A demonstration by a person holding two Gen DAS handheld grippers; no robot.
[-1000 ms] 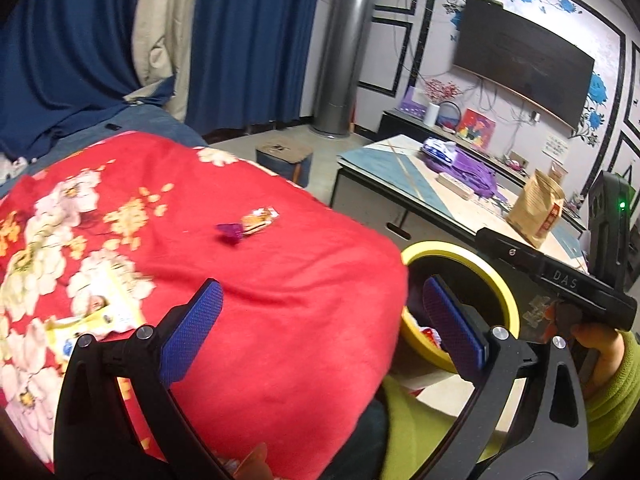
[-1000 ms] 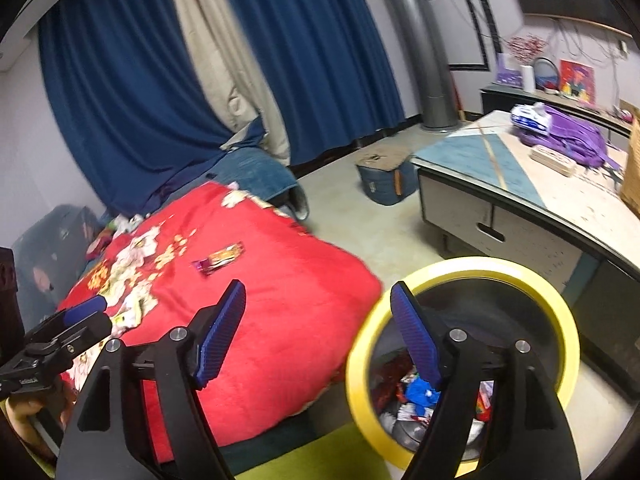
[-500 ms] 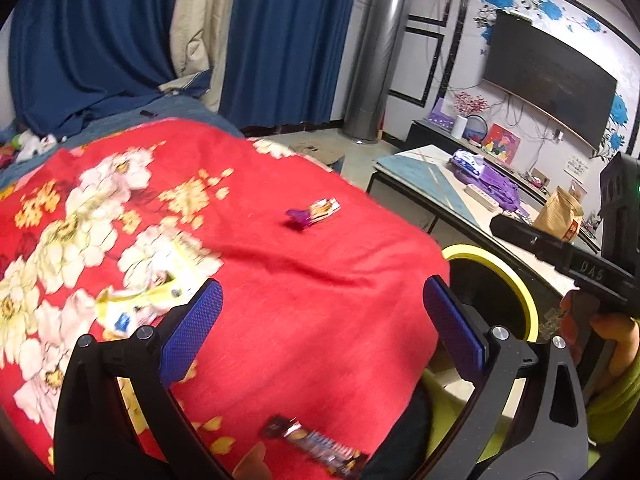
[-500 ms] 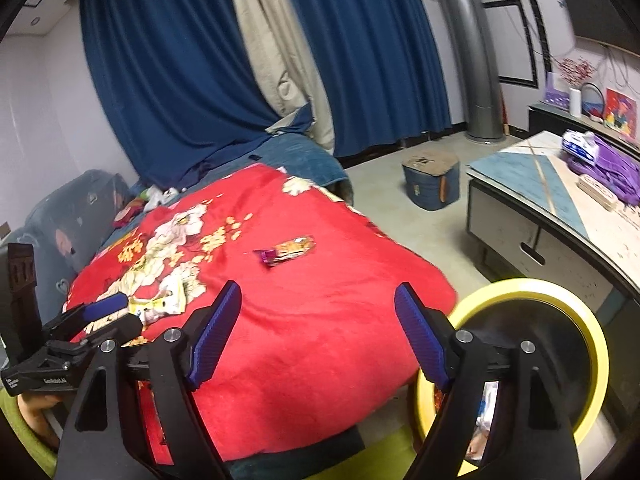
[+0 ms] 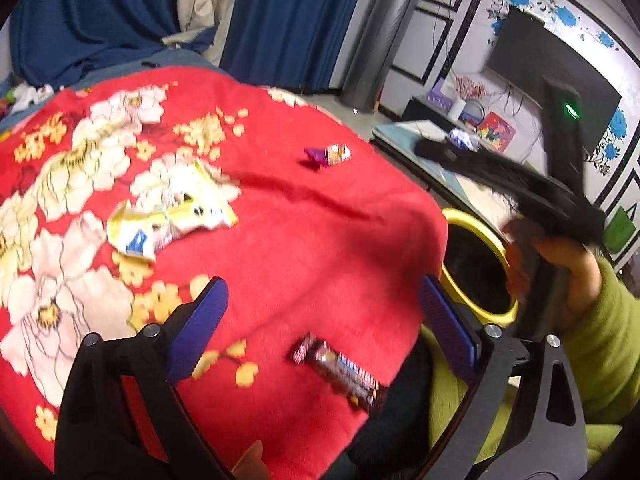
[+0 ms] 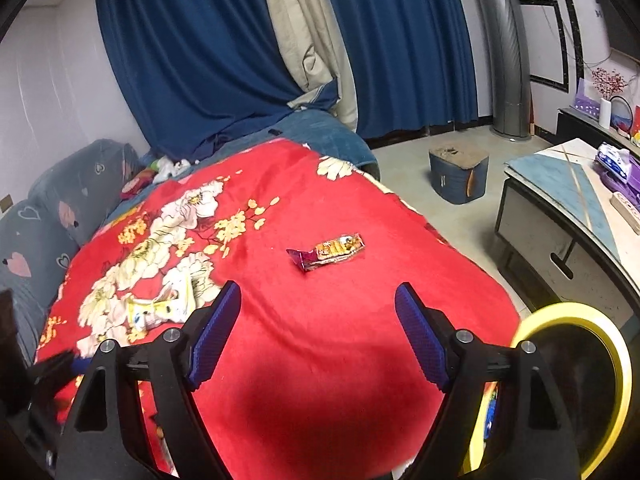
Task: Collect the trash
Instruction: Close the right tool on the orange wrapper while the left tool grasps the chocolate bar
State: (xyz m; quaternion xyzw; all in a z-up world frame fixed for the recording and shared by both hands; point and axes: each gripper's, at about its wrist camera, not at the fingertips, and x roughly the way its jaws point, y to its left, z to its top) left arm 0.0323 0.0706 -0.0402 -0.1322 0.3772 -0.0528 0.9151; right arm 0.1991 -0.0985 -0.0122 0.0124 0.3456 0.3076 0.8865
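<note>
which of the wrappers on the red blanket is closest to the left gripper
The dark brown bar wrapper, lying just ahead of the left gripper; the yellow-white packet and purple-orange wrapper lie farther up.

- The round yellow-rimmed black trash bin (image 5: 476,236) is half hidden behind the red flowered blanket (image 5: 304,240).
- The bin's contents (image 6: 490,412) are too blurred to name.
- The right claw (image 5: 436,150), seen from the left wrist, is smeared by motion.
- The dark brown snack-bar wrapper's (image 5: 340,372) print is unreadable.

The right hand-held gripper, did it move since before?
Yes. The right hand-held gripper swung from above the yellow bin to over the red blanket.
</note>
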